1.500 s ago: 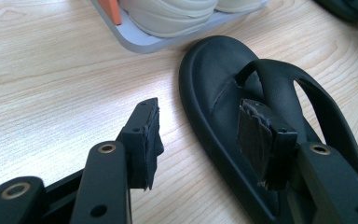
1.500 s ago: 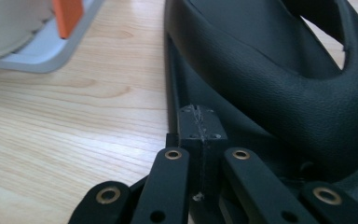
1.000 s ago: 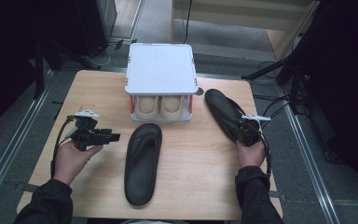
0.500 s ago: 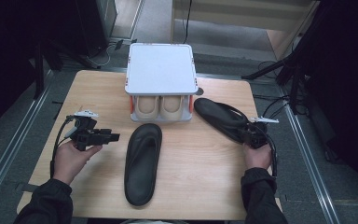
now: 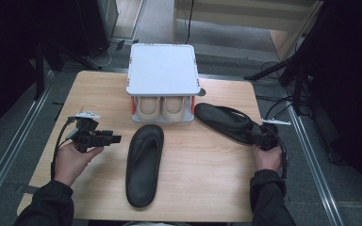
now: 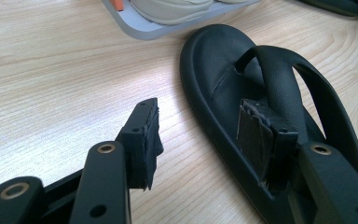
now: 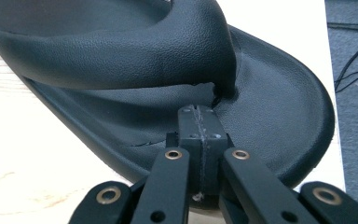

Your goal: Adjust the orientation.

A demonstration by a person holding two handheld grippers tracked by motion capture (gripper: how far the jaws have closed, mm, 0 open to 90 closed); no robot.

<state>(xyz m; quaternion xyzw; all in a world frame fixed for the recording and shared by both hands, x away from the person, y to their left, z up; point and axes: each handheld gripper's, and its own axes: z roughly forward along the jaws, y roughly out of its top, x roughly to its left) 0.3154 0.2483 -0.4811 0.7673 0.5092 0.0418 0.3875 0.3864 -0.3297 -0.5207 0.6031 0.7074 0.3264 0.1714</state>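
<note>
Since a second ago the right-hand sandal (image 5: 226,122) has swung round: it lay along the table's right edge, pointing away from the person, and now it lies slantwise, its far end drawn in toward the front of the shoe rack (image 5: 163,70). The left hand and the other sandal (image 5: 144,165) lie as they did.

The table (image 5: 99,89) carries the rack at its far middle, with a pale pair of shoes (image 5: 161,108) on the lower shelf under the grey top. The left-hand sandal lies in the middle of the table, its long axis running from the person toward the rack, its far end just short of the rack's base. The right-hand sandal has its long axis running from the rack's right front corner out to the right hand, and its far end is just beside that corner.

The right claw (image 5: 259,137) is clenched flat, pads together with nothing between them, as the right gripper view shows (image 7: 199,135); its tip rests on the footbed right at the toe post, under the strap, so it seems to be pushing the sandal rather than grasping it. The left claw (image 5: 113,139) is released, jaws wide and empty, and points level at the near sandal's side; in the left gripper view that sandal (image 6: 242,93) lies just ahead, one pad (image 6: 256,137) already over its rim.

Judging from this, the right hand is the nearer to its sandal, and the coming push runs along that slanted axis toward the rack.
</note>
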